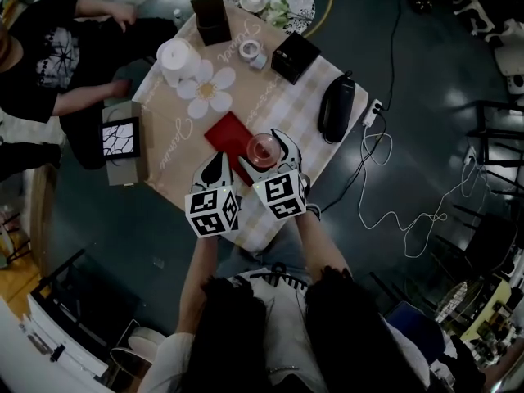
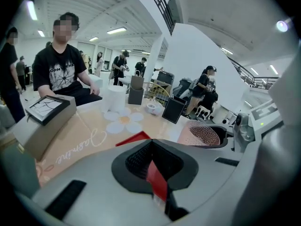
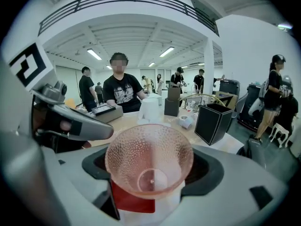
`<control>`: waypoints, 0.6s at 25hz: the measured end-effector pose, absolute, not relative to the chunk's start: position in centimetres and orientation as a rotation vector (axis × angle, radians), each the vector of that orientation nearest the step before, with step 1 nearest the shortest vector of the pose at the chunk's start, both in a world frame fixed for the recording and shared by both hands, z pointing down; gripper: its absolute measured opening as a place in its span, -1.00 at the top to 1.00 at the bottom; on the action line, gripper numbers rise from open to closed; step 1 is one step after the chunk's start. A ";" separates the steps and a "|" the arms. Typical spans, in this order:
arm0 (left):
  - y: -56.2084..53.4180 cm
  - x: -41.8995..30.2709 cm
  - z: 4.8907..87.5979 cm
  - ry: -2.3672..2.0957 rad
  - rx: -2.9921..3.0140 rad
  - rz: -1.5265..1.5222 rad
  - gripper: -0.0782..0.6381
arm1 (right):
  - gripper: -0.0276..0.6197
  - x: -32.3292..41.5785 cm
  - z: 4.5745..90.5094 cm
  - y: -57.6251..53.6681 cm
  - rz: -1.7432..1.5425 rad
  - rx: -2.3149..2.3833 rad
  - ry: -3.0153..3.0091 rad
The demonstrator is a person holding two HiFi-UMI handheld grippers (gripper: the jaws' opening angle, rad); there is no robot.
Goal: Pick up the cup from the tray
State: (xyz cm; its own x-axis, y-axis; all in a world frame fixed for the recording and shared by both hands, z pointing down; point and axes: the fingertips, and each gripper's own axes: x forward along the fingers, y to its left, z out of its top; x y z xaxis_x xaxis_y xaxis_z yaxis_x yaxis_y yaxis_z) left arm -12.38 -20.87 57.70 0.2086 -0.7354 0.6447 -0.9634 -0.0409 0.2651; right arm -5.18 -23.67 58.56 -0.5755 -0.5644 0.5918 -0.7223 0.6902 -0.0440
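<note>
A pink dimpled glass cup (image 1: 263, 145) (image 3: 149, 160) sits between the jaws of my right gripper (image 1: 267, 152) (image 3: 150, 173), which is shut on it near the table's front edge. The flat red tray (image 1: 229, 134) (image 3: 133, 202) lies just below and left of the cup. Whether the cup's foot touches the tray is hidden. My left gripper (image 1: 218, 161) (image 2: 157, 178) is shut on the tray's near edge, and a strip of red shows between its pads. In the left gripper view the cup (image 2: 205, 135) appears at the right, with the tray (image 2: 134, 138) ahead.
On the checked tablecloth (image 1: 288, 105) stand two black boxes (image 1: 211, 19) (image 1: 295, 57), a white cylinder (image 1: 174, 58), a daisy-shaped mat (image 1: 207, 88), a tape roll (image 1: 250, 50) and a black speaker (image 1: 336, 107). A box with a tablet (image 1: 123, 142) and a seated person (image 1: 41, 56) are at the left.
</note>
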 end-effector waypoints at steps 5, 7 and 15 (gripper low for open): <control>-21.2 -11.1 58.0 -1.562 1.835 0.466 0.77 | -0.35 -2.9 58.6 -24.5 0.399 1.025 -2.333; -21.4 -10.4 58.1 -1.555 1.840 0.473 0.76 | -0.35 -1.6 58.8 -24.9 0.414 1.056 -2.320; -22.4 -7.7 58.4 -1.517 1.873 0.500 0.76 | -0.35 1.5 59.3 -25.9 0.433 1.108 -2.298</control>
